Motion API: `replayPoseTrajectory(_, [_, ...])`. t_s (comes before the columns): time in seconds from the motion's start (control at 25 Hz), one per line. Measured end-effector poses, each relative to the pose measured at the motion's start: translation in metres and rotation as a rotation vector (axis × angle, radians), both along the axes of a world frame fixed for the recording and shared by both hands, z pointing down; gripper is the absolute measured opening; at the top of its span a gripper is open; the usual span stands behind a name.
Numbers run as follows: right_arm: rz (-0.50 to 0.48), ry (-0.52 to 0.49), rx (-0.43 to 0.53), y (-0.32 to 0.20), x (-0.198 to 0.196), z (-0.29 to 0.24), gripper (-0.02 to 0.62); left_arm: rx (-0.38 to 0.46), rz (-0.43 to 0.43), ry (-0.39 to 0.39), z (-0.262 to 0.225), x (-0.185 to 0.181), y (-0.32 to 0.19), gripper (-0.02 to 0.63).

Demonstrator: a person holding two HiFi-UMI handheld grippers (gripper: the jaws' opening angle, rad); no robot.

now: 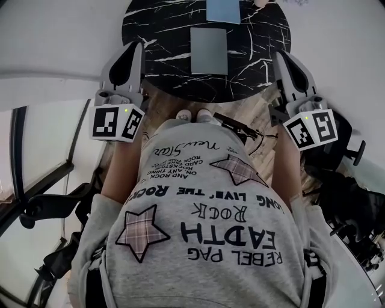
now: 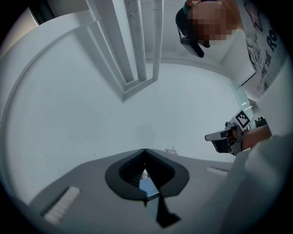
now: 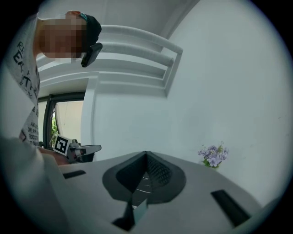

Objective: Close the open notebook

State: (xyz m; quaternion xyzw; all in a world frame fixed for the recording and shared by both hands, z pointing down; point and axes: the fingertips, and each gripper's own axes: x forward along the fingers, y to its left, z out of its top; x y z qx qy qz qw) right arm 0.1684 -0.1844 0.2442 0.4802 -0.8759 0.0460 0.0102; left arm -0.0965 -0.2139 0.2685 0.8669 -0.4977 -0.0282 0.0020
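Note:
A grey notebook (image 1: 209, 50) lies flat and closed in the middle of the round black marble table (image 1: 162, 36). Both grippers hang in the air short of the table's near edge, one on each side of the person's body, and neither touches the notebook. My left gripper (image 1: 138, 46) is at the left, its jaws together with nothing between them (image 2: 145, 151). My right gripper (image 1: 278, 55) is at the right, also shut and empty (image 3: 146, 153). Each gripper view looks across at a white wall and shows the other gripper, the right one (image 2: 229, 135) and the left one (image 3: 75, 149).
A blue book or pad (image 1: 222, 10) lies at the table's far edge. Wood floor (image 1: 252, 117) and the person's shoes (image 1: 194, 114) show below the table. Dark chair or stand parts (image 1: 349, 198) are at the right, a window frame (image 1: 24, 180) at the left, purple flowers (image 3: 212, 155) by the wall.

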Motion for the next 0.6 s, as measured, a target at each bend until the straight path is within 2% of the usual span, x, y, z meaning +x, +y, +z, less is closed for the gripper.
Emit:
replayPoseTrajectory(0.36, [0.039, 0.021, 0.044, -0.002, 0.01, -0.012, 0.012, 0.004, 0.005, 0.003, 0.001, 0.005, -0.005, 0.009])
replayPoseTrajectory(0.6, [0.041, 0.057, 0.033, -0.006, 0.011, -0.005, 0.012, 0.001, -0.001, 0.011, 0.0, 0.005, -0.01, 0.009])
